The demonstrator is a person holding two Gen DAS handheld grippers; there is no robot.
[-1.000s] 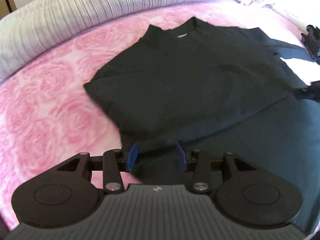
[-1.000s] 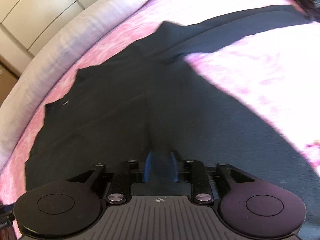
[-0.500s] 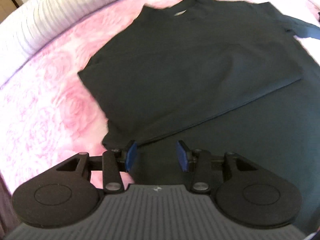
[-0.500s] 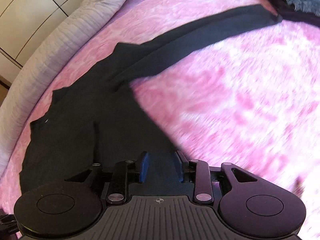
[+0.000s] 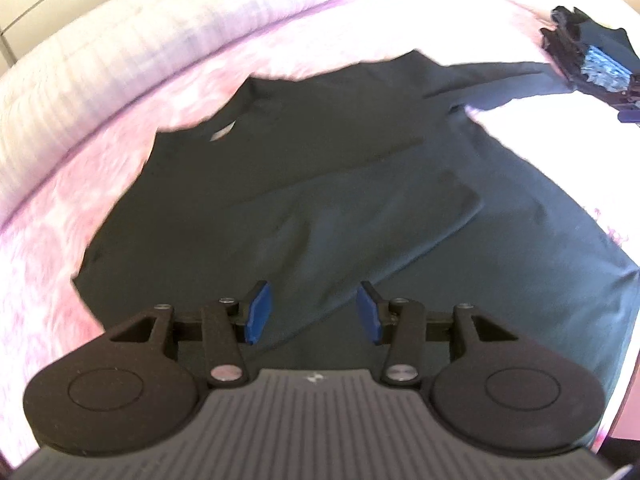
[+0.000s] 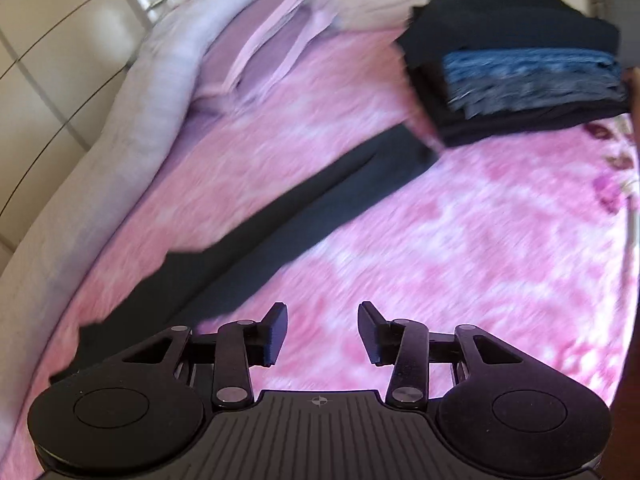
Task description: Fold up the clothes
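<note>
Black long-sleeved knit shirt [image 5: 320, 184] lies flat on the pink rose-patterned bed cover [image 6: 460, 240], collar toward the pale ribbed quilt roll [image 5: 120, 52]. One side panel is laid over the shirt's body, its straight edge running diagonally across the front; the opposite sleeve [image 6: 320, 200] stretches out flat from the shirt, its cuff just beside the stack of folded dark and blue clothes [image 6: 520, 68].

Left claw [image 5: 310, 312]: fingers apart, nothing held, over the shirt's lower body. Right claw [image 6: 322, 332]: fingers apart, empty, over bare cover beside the sleeve.

Judgement: fold partway done. Next move likely takes the outstretched sleeve across the shirt. Fabric matte, thin, limp.
</note>
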